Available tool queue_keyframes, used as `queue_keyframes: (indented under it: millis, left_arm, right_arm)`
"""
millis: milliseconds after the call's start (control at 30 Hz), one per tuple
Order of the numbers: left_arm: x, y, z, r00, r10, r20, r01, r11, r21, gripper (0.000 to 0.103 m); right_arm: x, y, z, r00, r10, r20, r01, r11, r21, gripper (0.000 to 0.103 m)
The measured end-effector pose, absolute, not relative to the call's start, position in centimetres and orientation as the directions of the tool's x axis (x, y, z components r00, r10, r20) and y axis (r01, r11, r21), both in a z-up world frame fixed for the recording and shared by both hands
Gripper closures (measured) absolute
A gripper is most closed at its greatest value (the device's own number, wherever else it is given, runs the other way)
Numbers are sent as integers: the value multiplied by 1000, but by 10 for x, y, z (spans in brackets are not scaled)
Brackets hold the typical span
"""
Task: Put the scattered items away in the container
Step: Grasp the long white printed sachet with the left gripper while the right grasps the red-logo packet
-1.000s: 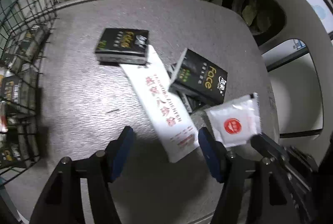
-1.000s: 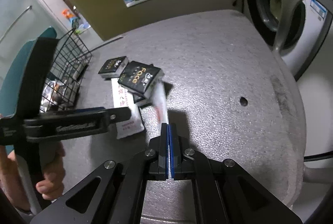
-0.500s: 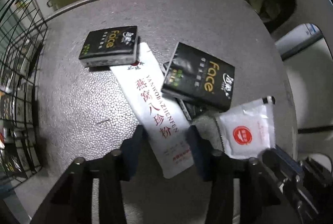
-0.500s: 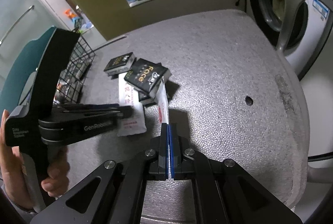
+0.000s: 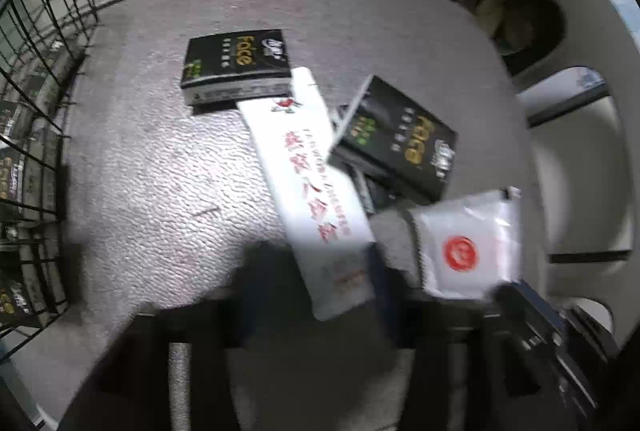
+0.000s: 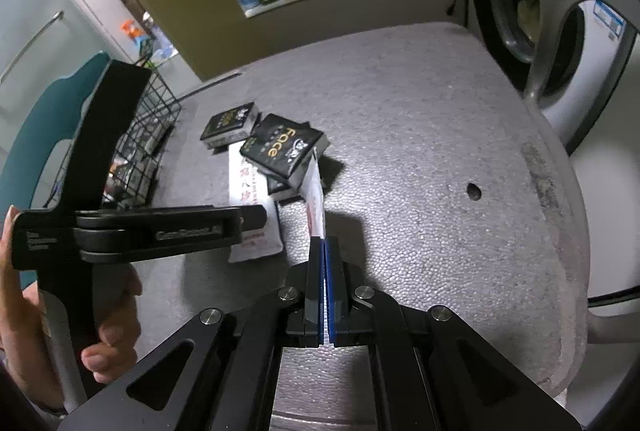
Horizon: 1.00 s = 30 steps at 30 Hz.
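A long white packet with red writing [image 5: 308, 175] lies flat on the grey foam tabletop [image 5: 160, 191]. My left gripper [image 5: 312, 283] points down over its near end with a finger on each side; its jaws are opening and the pads do not press on it. Two black "face" boxes [image 5: 236, 63] [image 5: 396, 143] lie by the packet, the right one propped on another dark box. My right gripper [image 6: 323, 243] is shut on a small white sachet with a red circle [image 5: 464, 247], seen edge-on [image 6: 316, 207]. The black wire basket [image 5: 32, 111] at the left holds several dark packs.
A washing machine [image 6: 516, 15] stands past the table's right edge. The tabletop has a small hole [image 6: 474, 191] at the right. A person's hand [image 6: 112, 331] grips the left gripper's handle. A fridge [image 6: 36, 31] stands behind the basket [image 6: 156, 111].
The left gripper's jaws narrowed around the long packet's near end, then widened again. The right gripper kept still with the sachet in it.
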<state>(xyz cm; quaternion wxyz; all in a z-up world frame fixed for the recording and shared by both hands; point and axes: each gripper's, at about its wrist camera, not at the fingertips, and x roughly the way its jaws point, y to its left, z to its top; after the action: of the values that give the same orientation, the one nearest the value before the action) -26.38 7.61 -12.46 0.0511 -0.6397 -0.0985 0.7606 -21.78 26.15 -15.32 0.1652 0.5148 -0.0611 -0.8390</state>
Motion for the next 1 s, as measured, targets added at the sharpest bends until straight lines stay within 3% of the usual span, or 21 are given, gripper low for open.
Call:
queue_keyframes:
  millis: [333, 367, 400, 700, 867, 1000]
  left_arm:
    - [-270, 104, -129, -175, 63, -982, 69, -995, -76, 40]
    - [-270, 105, -128, -176, 57, -983, 65, -996, -69, 42]
    - [-269, 106, -127, -178, 57, -982, 55, -996, -68, 53]
    - [-243, 86, -121, -122, 159, -980, 6, -987, -161, 66]
    - [-215, 69, -121, -103, 157, -982, 14, -987, -159, 66]
    - [-211, 70, -122, -122, 131, -984, 17, -991, -134, 52]
  right_arm:
    - [-221, 273, -157, -418, -342, -842, 192, -939, 286, 101]
    - [-221, 274, -158, -415, -344, -842, 192, -938, 288, 101]
    - [-220, 274, -159, -412, -345, -843, 192, -938, 290, 101]
    - [-210, 263, -157, -403, -353, -844, 207, -934, 292, 101]
    - [-205, 256, -160, -397, -357, -846, 214, -932, 293, 101]
    - [-203, 254, -160, -395, -357, -847, 217, -932, 292, 101]
